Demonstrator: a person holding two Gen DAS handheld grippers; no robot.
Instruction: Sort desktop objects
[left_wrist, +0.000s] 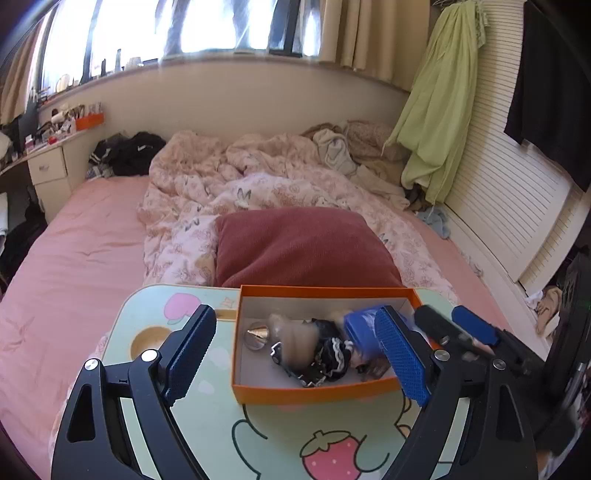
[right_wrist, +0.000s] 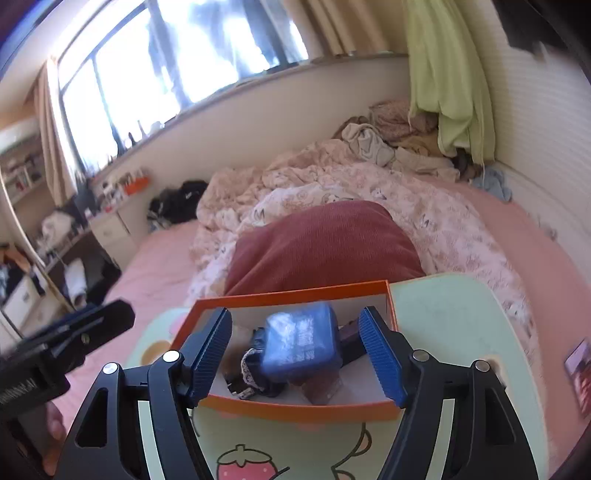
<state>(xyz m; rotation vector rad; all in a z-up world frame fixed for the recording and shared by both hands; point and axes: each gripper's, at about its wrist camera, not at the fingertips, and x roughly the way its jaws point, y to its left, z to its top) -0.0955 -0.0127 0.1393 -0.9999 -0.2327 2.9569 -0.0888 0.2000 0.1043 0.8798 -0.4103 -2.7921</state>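
- While both of my grippers hang above the lap table (left_wrist: 155, 306), my left gripper (left_wrist: 295, 350) stands wide open with nothing between its two blue pads; its right finger (left_wrist: 400, 354) crosses in front of the box's right end in the left wrist view, and I cannot tell whether it touches.
- My right gripper (right_wrist: 295, 350) is also apart, a little narrower, its two fingers framing the box from above with nothing clamped between them.
- One orange box (left_wrist: 314, 393) sits on the table, white inside, just ahead of both grippers.
- Inside it I count one blue packet (right_wrist: 301, 345) at the right, blurred in both views; whether it rests on the things under it or is in the air I cannot tell.
- One black piece with white lace trim (left_wrist: 328, 354) lies in the middle of the box, one pale fluffy tuft (left_wrist: 293, 332) just left of it, and one shiny metal cone (left_wrist: 258, 334) at the left end.
- One printed card (right_wrist: 578, 376) lies at the table's right edge, well apart from the box.
- One dark red cushion (left_wrist: 306, 247) lies on the bed just behind the table.
- One crumpled floral quilt (left_wrist: 207, 192) spreads beyond it on the pink sheet (left_wrist: 74, 236).
- One green garment (left_wrist: 439, 99) hangs at the far right.
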